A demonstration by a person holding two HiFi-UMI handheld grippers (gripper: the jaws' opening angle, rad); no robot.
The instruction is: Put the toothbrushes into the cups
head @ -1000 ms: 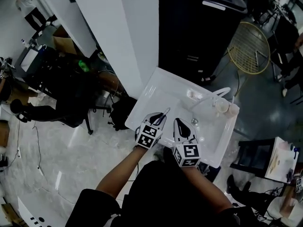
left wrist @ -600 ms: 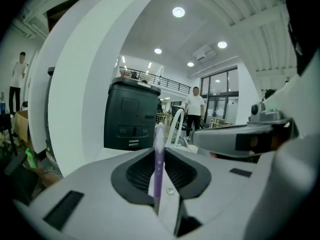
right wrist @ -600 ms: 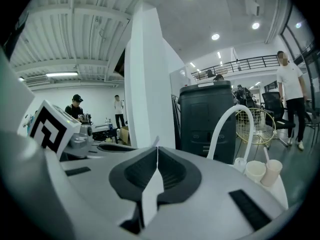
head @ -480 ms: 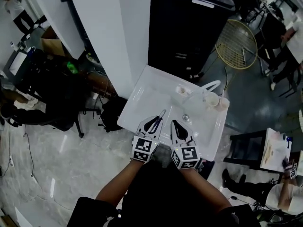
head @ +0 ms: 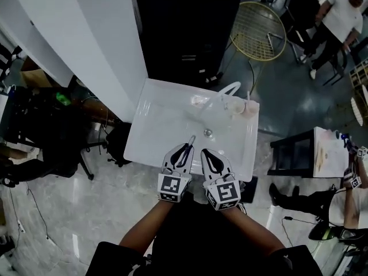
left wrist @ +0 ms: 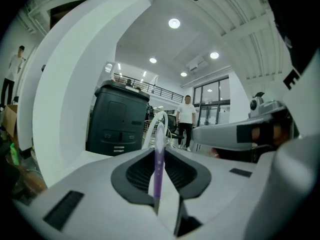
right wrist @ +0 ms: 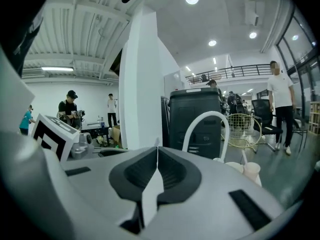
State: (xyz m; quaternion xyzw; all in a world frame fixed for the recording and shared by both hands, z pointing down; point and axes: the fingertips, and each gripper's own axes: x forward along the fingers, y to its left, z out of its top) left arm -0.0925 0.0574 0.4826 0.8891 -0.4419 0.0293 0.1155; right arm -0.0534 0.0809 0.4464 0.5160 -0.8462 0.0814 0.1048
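a white, glossy, rectangular sink basin [head: 150,128] with a small round metal drain [head: 207,133] stands in front of a tall black cabinet [head: 184,27]. a smooth white faucet [head: 227,89] arches over its far edge. just right of the faucet, two small rounded cups [head: 236,105] stand side by side on the far right corner, one whitish and one pinkish.

the left gripper [head: 183,152] hovers over the near rim of the basin, its dark ribbed fingers [left wrist: 137,171] clenched on a slim, translucent purple toothbrush [left wrist: 158,156]. the toothbrush's handle stands upright between the fingers, and it pokes out ahead of them toward the drain, well apart from the cups.

the right gripper [head: 208,156] is just beside the left one, its fingers [right wrist: 172,171] pressed together with nothing between them.
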